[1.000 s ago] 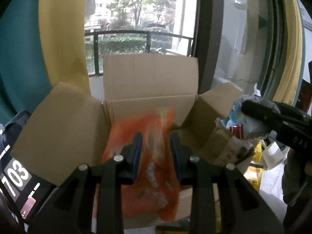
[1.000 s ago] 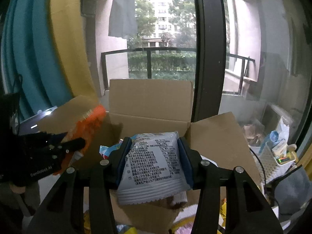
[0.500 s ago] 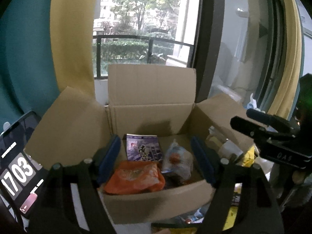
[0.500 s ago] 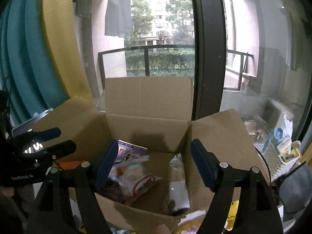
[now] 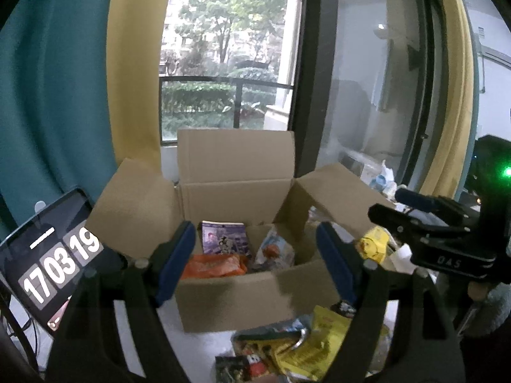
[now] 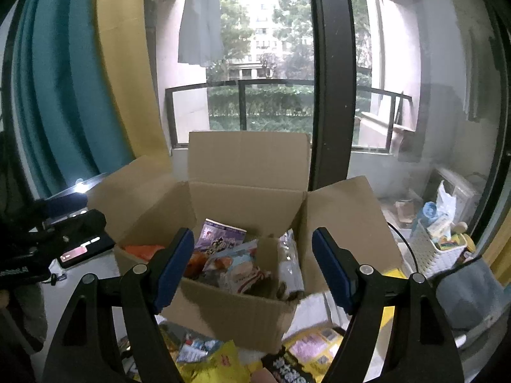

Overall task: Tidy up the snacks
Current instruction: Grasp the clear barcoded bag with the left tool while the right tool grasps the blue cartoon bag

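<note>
An open cardboard box (image 5: 252, 290) (image 6: 236, 312) stands on the white table before the window. Inside lie an orange snack bag (image 5: 214, 265) (image 6: 143, 250), a purple packet (image 5: 223, 241) (image 6: 218, 234), a white and orange packet (image 5: 274, 250) (image 6: 239, 268) and a silvery packet (image 6: 290, 268). My left gripper (image 5: 255, 255) is open and empty, in front of the box. My right gripper (image 6: 252, 261) is open and empty, in front of the box; it also shows at the right of the left wrist view (image 5: 424, 223). Loose yellow and dark snack packets (image 5: 300, 348) (image 6: 223, 360) lie on the table before the box.
A tablet showing a clock (image 5: 51, 265) leans at the left of the box. Teal and yellow curtains (image 5: 80, 79) hang behind. A white basket with items (image 6: 440, 245) stands at the right by the window. The box flaps (image 5: 332, 191) stand open on all sides.
Both grippers opened and dropped their packets into the box: the left let go of the orange bag, the right of the white packet. Both have since drawn back from the box.
</note>
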Demonstrator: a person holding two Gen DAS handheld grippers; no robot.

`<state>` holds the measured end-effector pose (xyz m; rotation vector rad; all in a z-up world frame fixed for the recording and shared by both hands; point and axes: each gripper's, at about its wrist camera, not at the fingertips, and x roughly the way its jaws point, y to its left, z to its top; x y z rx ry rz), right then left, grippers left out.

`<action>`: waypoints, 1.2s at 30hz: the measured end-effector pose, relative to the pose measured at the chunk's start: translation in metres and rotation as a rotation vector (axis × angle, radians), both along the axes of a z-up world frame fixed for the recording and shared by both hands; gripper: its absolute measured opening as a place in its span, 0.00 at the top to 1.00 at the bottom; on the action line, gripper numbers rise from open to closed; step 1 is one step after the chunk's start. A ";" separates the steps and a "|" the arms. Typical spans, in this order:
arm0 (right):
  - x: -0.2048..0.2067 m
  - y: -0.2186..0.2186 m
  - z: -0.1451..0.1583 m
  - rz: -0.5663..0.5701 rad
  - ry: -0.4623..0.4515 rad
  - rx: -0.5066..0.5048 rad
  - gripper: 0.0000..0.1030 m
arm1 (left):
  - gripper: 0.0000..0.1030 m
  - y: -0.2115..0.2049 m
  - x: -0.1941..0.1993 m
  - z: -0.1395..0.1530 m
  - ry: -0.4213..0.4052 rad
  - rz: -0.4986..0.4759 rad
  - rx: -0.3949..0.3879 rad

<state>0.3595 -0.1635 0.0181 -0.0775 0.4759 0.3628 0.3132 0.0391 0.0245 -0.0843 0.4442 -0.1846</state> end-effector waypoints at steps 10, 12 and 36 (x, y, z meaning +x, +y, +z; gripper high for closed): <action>-0.048 -0.011 0.004 -0.003 -0.008 0.007 0.23 | 0.23 -0.009 -0.054 0.003 -0.014 -0.025 0.009; -0.056 -0.012 0.003 -0.001 -0.005 0.007 0.23 | 0.23 -0.011 -0.064 0.001 -0.015 -0.027 0.009; -0.146 -0.038 -0.067 -0.003 0.159 0.004 0.23 | 0.21 -0.007 -0.146 -0.085 0.177 -0.025 -0.004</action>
